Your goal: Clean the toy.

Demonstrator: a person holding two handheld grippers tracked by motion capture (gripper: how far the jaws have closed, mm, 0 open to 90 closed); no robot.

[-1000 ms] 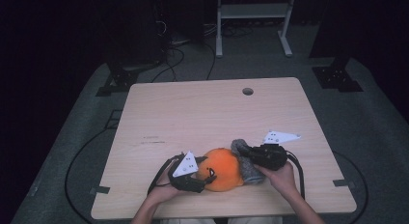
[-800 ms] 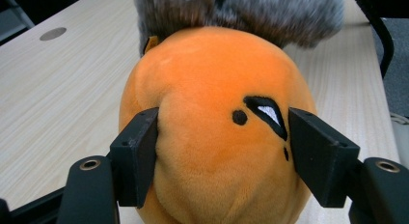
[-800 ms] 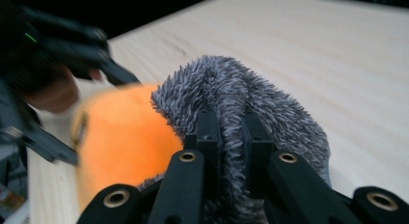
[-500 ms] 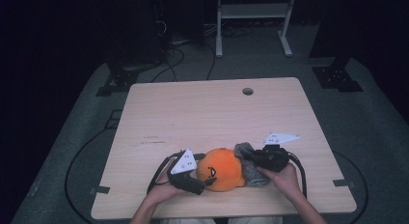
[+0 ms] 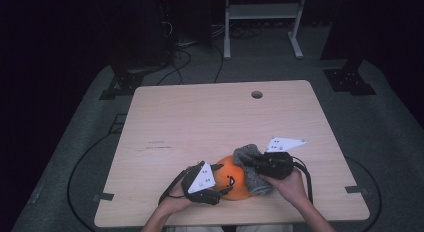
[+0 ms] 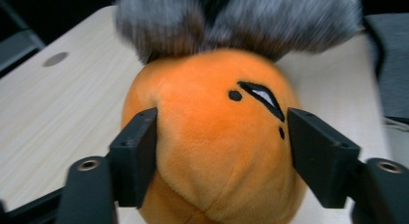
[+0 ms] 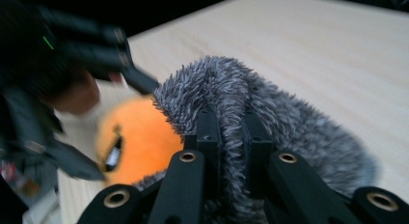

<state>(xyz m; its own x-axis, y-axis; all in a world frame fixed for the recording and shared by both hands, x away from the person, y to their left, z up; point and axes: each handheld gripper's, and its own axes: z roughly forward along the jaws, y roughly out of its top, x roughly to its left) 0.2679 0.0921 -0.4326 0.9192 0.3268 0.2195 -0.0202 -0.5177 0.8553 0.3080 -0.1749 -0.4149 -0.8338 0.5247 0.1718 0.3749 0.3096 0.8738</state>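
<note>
Orange plush toy (image 5: 234,178) lies near the front edge of the tabletop (image 5: 210,122), its grey furry part (image 5: 250,167) on the person's right. The left claw (image 6: 219,151) straddles the orange body; its jaws have just been closing, one touching the plush, the other just clear. The right claw (image 7: 234,132) is clamped on the grey fur.

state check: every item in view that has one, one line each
orange plush toy: lying on the table, between the left gripper's jaws
grey furry cover: partly over the toy, pinched in a fold
left gripper: jaws astride the toy, just been closing; right jaw shows a gap
right gripper: shut on the cover
table: flat, bare wood
</note>
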